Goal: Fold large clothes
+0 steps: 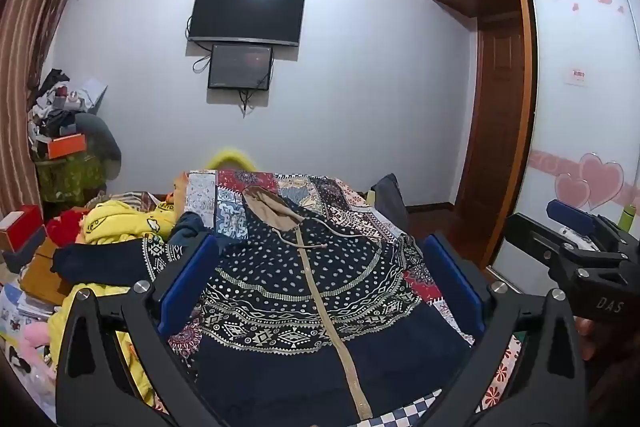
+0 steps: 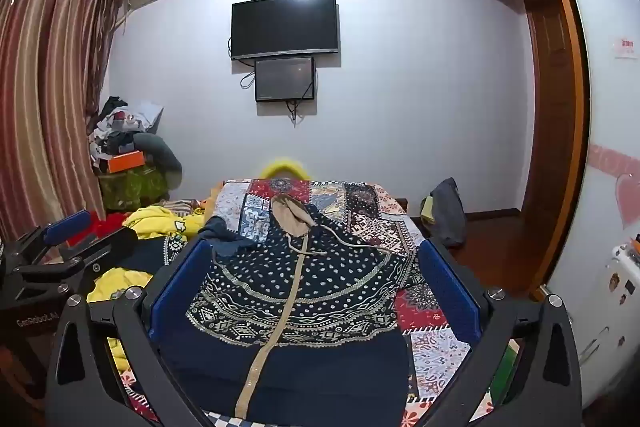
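Observation:
A navy hooded jacket [image 1: 304, 291] with white patterned bands, a tan zip strip and a tan-lined hood lies flat, front up, on the patchwork bedspread [image 1: 344, 203]. It also shows in the right wrist view [image 2: 296, 291], with its left sleeve spread to the left. My left gripper [image 1: 320, 283] is open and empty, held above the jacket's middle. My right gripper [image 2: 316, 291] is open and empty, also above the jacket. Each gripper shows at the edge of the other's view: the right gripper [image 1: 576, 239] and the left gripper [image 2: 72, 239].
A pile of yellow and red clothes [image 1: 120, 223] lies left of the jacket. Boxes and clutter [image 1: 60, 131] stand by the curtain. A grey bag [image 2: 448, 211] hangs at the bed's far right. A wardrobe [image 1: 580, 107] and a wooden door stand on the right.

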`<state>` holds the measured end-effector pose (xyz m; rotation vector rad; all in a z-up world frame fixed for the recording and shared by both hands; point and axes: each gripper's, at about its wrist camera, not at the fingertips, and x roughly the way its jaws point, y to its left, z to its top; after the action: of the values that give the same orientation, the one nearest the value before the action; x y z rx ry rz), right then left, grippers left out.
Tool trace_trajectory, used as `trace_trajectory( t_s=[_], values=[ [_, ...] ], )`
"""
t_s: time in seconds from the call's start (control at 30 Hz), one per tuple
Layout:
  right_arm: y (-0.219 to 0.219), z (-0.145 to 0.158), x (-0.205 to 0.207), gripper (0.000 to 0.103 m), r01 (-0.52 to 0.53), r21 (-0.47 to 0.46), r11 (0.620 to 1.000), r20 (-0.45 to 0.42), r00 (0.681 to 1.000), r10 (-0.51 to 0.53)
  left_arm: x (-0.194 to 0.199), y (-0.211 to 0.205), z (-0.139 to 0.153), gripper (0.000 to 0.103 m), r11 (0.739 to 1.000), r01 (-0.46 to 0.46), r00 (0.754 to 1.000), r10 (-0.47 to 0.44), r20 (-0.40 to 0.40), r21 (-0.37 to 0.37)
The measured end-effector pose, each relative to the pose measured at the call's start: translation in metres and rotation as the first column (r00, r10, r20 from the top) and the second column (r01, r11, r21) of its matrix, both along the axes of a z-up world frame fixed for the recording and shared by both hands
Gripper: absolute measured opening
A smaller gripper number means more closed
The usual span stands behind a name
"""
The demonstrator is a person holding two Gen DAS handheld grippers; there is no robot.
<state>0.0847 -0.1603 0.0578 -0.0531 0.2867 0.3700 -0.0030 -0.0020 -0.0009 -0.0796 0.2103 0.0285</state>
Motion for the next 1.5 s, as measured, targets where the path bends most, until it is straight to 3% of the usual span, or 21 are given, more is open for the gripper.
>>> trace_trajectory(
  t_s=[0.3,1.5],
  values=[
    [0.007,-0.006,0.002,0.103,-0.002,-0.001,1.0,-0.01,1.0,0.002,0.012,0.006,-0.008,0.103,1.0,0.004,0.998,-0.005,-0.064,-0.023],
    [0.001,-0.001,0.009,0.103,-0.001,0.012,1.0,-0.019,1.0,0.001,0.019,0.009,-0.012,0.103,1.0,-0.012,0.997,0.011,-0.075,-0.023]
  ],
)
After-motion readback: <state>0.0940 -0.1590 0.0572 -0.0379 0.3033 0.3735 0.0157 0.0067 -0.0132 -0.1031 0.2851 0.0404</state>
